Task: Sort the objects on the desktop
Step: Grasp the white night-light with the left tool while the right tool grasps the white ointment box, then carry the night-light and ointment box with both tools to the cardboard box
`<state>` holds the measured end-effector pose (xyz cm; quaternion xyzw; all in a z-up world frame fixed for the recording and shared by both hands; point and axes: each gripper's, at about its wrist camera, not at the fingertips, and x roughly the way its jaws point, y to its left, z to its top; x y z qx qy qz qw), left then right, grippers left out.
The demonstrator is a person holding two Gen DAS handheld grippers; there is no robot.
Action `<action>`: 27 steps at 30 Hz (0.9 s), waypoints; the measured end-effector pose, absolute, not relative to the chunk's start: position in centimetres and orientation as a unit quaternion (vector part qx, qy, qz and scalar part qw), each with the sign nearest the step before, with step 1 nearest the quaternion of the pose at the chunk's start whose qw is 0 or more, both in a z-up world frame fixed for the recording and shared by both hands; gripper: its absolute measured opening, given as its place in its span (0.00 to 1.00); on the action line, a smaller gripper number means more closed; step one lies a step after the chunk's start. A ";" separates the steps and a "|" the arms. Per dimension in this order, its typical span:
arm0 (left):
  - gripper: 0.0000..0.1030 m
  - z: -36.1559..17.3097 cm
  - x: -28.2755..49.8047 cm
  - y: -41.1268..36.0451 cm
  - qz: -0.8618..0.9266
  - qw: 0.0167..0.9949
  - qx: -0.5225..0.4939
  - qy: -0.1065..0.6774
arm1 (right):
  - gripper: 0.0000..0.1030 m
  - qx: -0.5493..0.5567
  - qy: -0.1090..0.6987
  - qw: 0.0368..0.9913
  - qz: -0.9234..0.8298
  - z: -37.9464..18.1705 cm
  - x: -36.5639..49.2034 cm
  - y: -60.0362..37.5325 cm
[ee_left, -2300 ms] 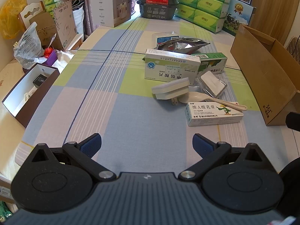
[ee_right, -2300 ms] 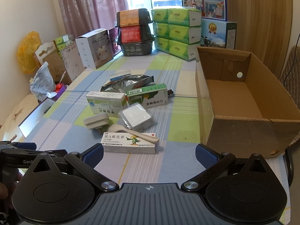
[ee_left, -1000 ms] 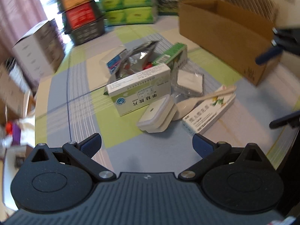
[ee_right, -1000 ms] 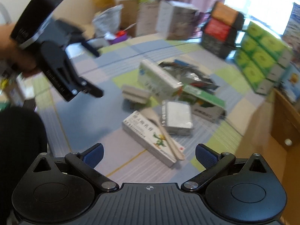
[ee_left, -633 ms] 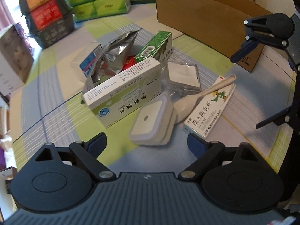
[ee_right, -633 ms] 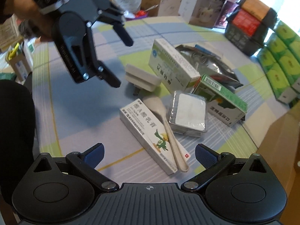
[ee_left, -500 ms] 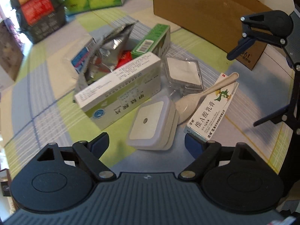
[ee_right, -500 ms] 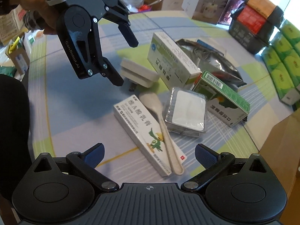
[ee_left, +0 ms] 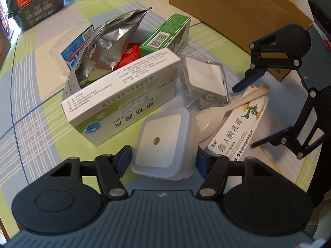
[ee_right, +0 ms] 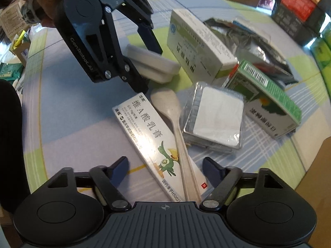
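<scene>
A white square night light [ee_left: 163,142] lies on the checked tablecloth, and my left gripper [ee_left: 163,159] is shut on its two sides. The right wrist view shows that left gripper [ee_right: 145,64] around the night light [ee_right: 157,66]. A long white ointment box [ee_right: 144,128] lies with a beige spoon [ee_right: 175,119] resting on it. My right gripper [ee_right: 165,165] stands open astride the near end of both, touching neither side clearly. The left wrist view shows the right gripper [ee_left: 246,116] over the ointment box [ee_left: 238,128] and spoon [ee_left: 227,107].
Behind lie a white-green medicine box [ee_left: 124,95], a clear case with a white pad [ee_left: 204,78], a green box [ee_left: 165,35], a foil bag [ee_left: 109,41] and a blue-labelled packet [ee_left: 72,45]. An open cardboard box [ee_left: 227,10] stands at the right.
Both grippers have come down to the pile from opposite sides. The left one has narrowed onto the night light. The right one has narrowed around the ointment box and spoon.
</scene>
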<state>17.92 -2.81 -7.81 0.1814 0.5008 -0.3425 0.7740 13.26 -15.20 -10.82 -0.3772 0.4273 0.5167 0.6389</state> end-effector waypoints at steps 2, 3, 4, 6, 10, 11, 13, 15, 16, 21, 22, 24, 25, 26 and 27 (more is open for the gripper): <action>0.57 -7.8 17.8 -2.8 -0.341 0.775 0.181 0.500 | 0.67 -0.368 0.434 0.641 0.516 -10.8 13.5 -15.3; 0.57 -7.9 17.7 -2.8 -0.340 0.776 0.180 0.500 | 0.64 -0.363 0.436 0.642 0.515 -10.7 13.6 -15.4; 0.57 -7.9 17.6 -2.8 -0.337 0.777 0.178 0.501 | 0.59 -0.359 0.439 0.643 0.514 -10.7 13.6 -15.5; 0.57 -7.8 17.5 -2.7 -0.330 0.780 0.172 0.504 | 0.50 -0.352 0.445 0.646 0.510 -10.5 13.6 -15.8; 0.57 -7.7 16.9 -2.7 -0.319 0.783 0.167 0.507 | 0.44 -0.349 0.450 0.654 0.499 -10.2 13.0 -16.2; 0.57 -7.7 16.6 -2.7 -0.317 0.784 0.166 0.507 | 0.42 -0.348 0.452 0.655 0.496 -10.1 12.8 -16.3; 0.57 -7.6 16.2 -2.6 -0.311 0.785 0.166 0.509 | 0.41 -0.345 0.455 0.658 0.491 -9.9 12.4 -16.5; 0.57 -7.6 15.8 -2.5 -0.302 0.788 0.163 0.511 | 0.39 -0.341 0.459 0.660 0.488 -9.8 11.9 -16.7; 0.57 -7.6 15.6 -2.4 -0.297 0.790 0.161 0.512 | 0.38 -0.338 0.461 0.661 0.486 -9.7 11.7 -16.7; 0.57 -7.4 14.3 -2.1 -0.278 0.794 0.154 0.518 | 0.36 -0.310 0.482 0.676 0.463 -9.1 10.3 -17.3; 0.57 -7.4 14.0 -2.1 -0.276 0.795 0.153 0.518 | 0.36 -0.300 0.487 0.683 0.454 -8.9 10.0 -17.6; 0.57 -7.3 13.3 -2.1 -0.275 0.798 0.153 0.514 | 0.36 -0.276 0.501 0.698 0.429 -8.5 8.2 -18.8; 0.57 -7.2 12.9 -2.1 -0.275 0.798 0.154 0.513 | 0.35 -0.261 0.508 0.709 0.413 -8.3 7.9 -19.4; 0.57 -7.2 12.6 -2.2 -0.275 0.799 0.155 0.512 | 0.35 -0.244 0.516 0.719 0.397 -8.1 7.7 -19.8; 0.57 -7.2 12.3 -2.3 -0.276 0.799 0.157 0.510 | 0.35 -0.229 0.521 0.727 0.384 -7.9 7.4 -20.3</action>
